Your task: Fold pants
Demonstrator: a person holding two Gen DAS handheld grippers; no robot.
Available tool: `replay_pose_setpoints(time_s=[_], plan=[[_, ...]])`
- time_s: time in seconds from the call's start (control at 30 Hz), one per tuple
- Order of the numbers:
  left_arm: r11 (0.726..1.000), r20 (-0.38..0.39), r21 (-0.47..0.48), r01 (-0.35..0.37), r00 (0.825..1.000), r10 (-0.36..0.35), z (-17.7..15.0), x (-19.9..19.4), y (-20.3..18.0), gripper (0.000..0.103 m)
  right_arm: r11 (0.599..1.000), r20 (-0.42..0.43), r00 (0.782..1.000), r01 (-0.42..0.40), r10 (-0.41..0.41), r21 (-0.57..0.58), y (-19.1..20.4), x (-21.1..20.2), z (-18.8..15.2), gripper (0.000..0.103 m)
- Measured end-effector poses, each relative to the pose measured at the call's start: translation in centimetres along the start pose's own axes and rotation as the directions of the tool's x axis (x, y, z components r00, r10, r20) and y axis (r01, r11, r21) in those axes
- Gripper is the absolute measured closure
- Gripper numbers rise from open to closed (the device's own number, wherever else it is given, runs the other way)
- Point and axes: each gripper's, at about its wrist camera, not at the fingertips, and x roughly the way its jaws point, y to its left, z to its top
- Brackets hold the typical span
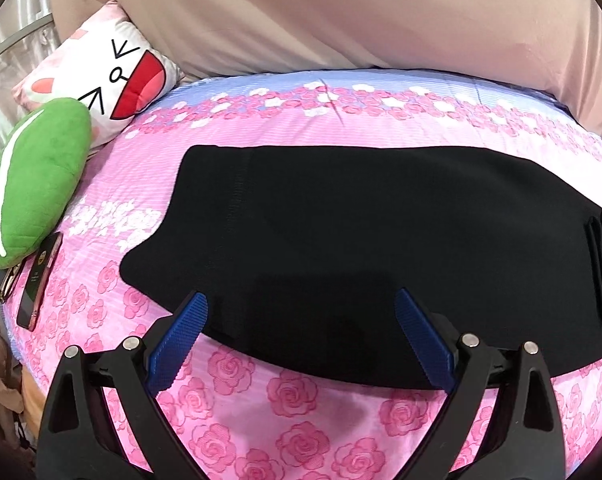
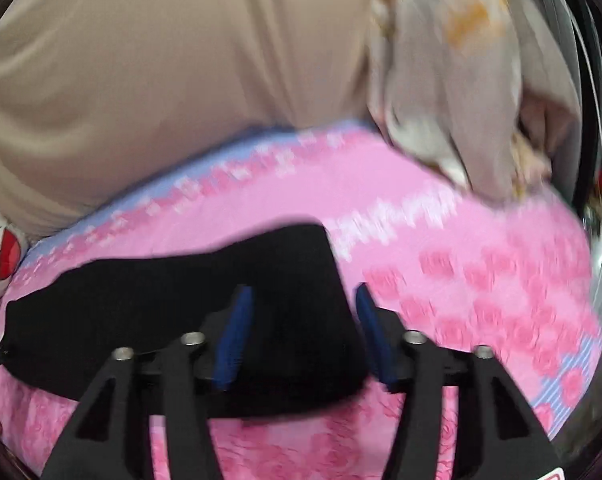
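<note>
Left gripper [image 1: 301,304]: your 2 ribbed blue pads stand spread wide above the pants' near hem, pinching nothing.
Right gripper [image 2: 303,300]: your jaws are parted over the pants' right end, nothing between the pads; this view is blurred.
Pants [image 1: 361,248]: black, matte, smooth knit, folded into 1 long flat band across the bed; layered edges show at its right end.
Bedsheet [image 1: 261,412]: pink rose print, bare along the near edge.
Leaf cushion [image 1: 33,180]: green plush, far left.
Phone [image 1: 37,284]: flat, beside it.
Cat pillow [image 1: 113,76]: farther back.
</note>
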Motion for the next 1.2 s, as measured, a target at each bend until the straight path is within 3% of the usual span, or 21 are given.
replay_pose_setpoints(time_s=[0.03,0.1,0.17,0.2,0.27,0.37,0.43,0.47,0.5,0.63,0.77,0.87,0.93,1.03,1.1,1.2], plan=[[1.0,0.0,0.0,0.003,1.0,-0.003,0.0,0.0,0.0,0.01,0.999,0.008,1.0,-0.026,0.026,-0.039,1.3,-0.5,0.2,0.04],[1.0,0.001,-0.001,0.014,1.0,-0.014,-0.1,0.1,0.0,0.01,0.981,-0.069,0.987,-0.151,0.144,-0.119,5.0,-0.1,-0.1,0.04],[0.999,0.002,-0.009,0.032,0.999,-0.032,-0.1,0.0,0.2,0.01,0.942,-0.182,0.948,-0.292,0.262,-0.167,9.1,1.6,-1.6,0.04],[0.999,0.001,-0.009,0.04,0.999,-0.04,-0.2,0.0,0.2,0.01,0.927,-0.22,0.936,-0.319,0.275,-0.196,10.7,2.4,-2.4,0.04],[0.999,0.002,0.0,0.05,0.999,-0.05,-0.3,-0.1,0.2,0.01,0.904,-0.279,0.931,-0.316,0.236,-0.29,14.0,4.3,-4.1,0.04],[0.999,0.015,0.014,0.042,0.999,-0.043,-0.7,-0.4,0.6,0.01,0.907,-0.297,0.939,-0.269,0.172,-0.326,15.7,6.2,-4.9,0.04],[0.998,0.015,0.006,0.059,0.998,-0.059,-1.0,-0.5,1.2,0.01,0.914,-0.286,0.945,-0.251,0.159,-0.319,16.1,6.9,-4.7,0.065],[0.998,0.014,0.0,0.067,0.998,-0.067,-1.0,-0.4,1.5,0.01,0.918,-0.293,0.942,-0.254,0.164,-0.303,16.0,7.2,-4.6,0.087],[0.997,0.013,-0.007,0.073,0.997,-0.073,-1.0,-0.3,1.8,0.01,0.922,-0.302,0.934,-0.274,0.188,-0.273,15.8,7.4,-4.3,0.091],[0.996,0.013,-0.03,0.089,0.996,-0.088,-0.9,0.1,3.1,0.01,0.918,-0.282,0.937,-0.285,0.206,-0.277,18.9,6.3,-2.7,0.091],[0.994,0.017,-0.056,0.095,0.995,-0.094,-0.8,0.5,4.6,0.01,0.867,-0.319,0.895,-0.405,0.312,-0.289,23.3,5.8,-3.2,0.091],[0.993,0.015,-0.073,0.091,0.996,-0.09,-1.0,0.8,5.9,0.01,0.849,-0.387,0.884,-0.403,0.264,-0.342,25.9,8.1,-6.1,0.087],[0.993,0.01,-0.085,0.083,0.997,-0.082,-1.2,1.0,6.8,0.01,0.836,-0.345,0.898,-0.398,0.272,-0.377,26.1,7.8,-6.6,0.081],[0.992,0.009,-0.103,0.074,0.997,-0.074,-1.4,1.1,7.9,0.01,0.839,-0.368,0.877,-0.434,0.309,-0.33,25.5,6.6,-5.0,0.078],[0.99,0.01,-0.12,0.078,0.997,-0.078,-1.4,1.3,8.4,0.01,0.833,-0.354,0.86,-0.474,0.368,-0.284,25.1,5.8,-3.2,0.082],[0.988,0.01,-0.133,0.079,0.997,-0.079,-1.3,1.4,8.5,0.01,0.853,-0.325,0.873,-0.452,0.363,-0.261,24.8,7.3,-1.8,0.09]])
